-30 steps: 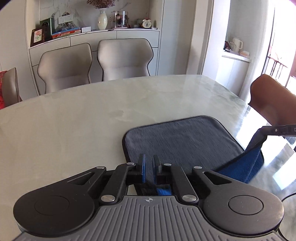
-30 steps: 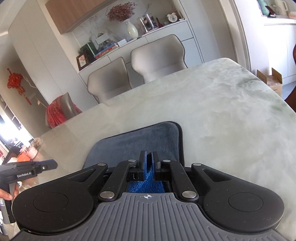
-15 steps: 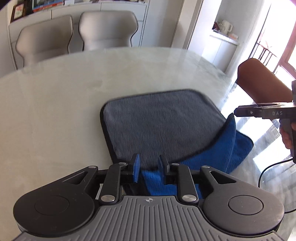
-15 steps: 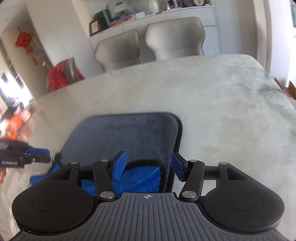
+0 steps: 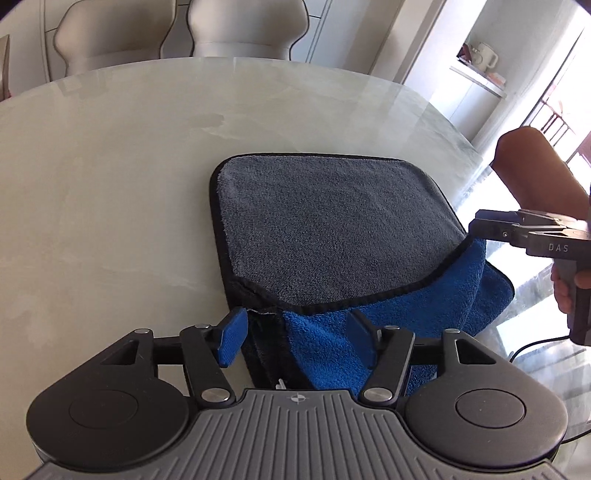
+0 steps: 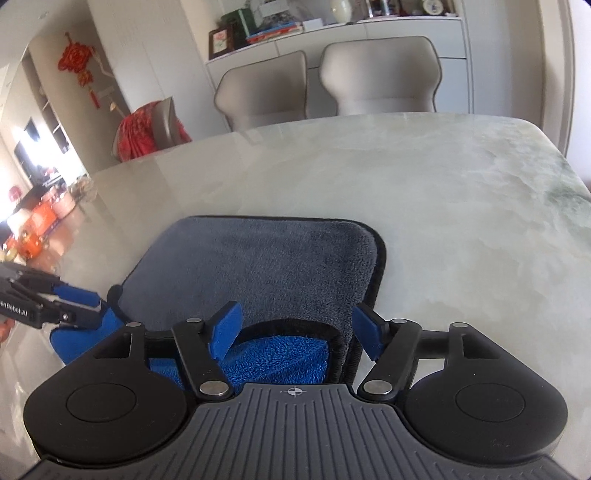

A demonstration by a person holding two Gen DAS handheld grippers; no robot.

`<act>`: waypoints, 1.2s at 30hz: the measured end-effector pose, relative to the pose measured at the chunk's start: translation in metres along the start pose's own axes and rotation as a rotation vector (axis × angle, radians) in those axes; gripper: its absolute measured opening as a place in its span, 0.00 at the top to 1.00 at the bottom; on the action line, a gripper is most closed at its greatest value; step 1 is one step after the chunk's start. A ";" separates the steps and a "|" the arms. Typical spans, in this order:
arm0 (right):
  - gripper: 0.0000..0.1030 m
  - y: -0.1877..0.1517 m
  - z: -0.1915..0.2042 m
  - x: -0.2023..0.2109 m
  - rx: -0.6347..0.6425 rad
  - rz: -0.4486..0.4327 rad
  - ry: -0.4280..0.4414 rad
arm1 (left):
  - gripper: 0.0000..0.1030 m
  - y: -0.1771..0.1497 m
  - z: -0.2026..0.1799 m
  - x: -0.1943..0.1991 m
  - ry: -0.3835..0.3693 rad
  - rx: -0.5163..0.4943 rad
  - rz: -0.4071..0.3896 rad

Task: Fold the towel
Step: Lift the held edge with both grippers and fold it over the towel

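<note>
A towel [image 5: 325,221], grey on top and blue underneath with black trim, lies folded on the pale marble table [image 5: 110,166]. Its near edge sags and shows the blue side. My left gripper [image 5: 295,332] is open, with its pads either side of the towel's near left corner and nothing held. My right gripper [image 6: 297,332] is open over the near right corner of the towel [image 6: 258,266], holding nothing. The right gripper also shows at the right of the left wrist view [image 5: 480,229], and the left gripper at the left of the right wrist view [image 6: 77,302].
Two beige chairs [image 6: 325,85] stand at the table's far side before a white sideboard [image 6: 332,33] with books and ornaments. A brown chair back [image 5: 535,166] rises at the right table edge. A red-draped chair [image 6: 147,129] stands far left.
Both grippers were shut on the towel's near corners a second ago. They have opened wide and let go, and the towel has dropped onto the table.
</note>
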State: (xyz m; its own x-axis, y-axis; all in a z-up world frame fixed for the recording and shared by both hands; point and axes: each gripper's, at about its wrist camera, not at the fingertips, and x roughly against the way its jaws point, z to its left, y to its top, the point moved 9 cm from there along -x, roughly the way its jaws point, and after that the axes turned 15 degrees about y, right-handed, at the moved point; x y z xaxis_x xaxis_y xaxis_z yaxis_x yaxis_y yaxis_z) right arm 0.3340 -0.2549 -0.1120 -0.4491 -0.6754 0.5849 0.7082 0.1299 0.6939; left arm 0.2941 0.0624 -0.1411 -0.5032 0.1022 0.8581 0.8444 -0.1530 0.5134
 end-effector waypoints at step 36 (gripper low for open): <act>0.90 0.023 -0.015 0.018 -0.208 -0.160 0.099 | 0.88 0.065 0.021 0.020 0.100 0.013 -0.256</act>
State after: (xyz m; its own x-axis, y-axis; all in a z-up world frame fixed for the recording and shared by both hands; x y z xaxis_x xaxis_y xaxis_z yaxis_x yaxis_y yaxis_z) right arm 0.3502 -0.2751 -0.0917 -0.5160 -0.7445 0.4236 0.7337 -0.1289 0.6671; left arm 0.3429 0.0752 -0.0904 -0.7158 0.0378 0.6972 0.6892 -0.1221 0.7142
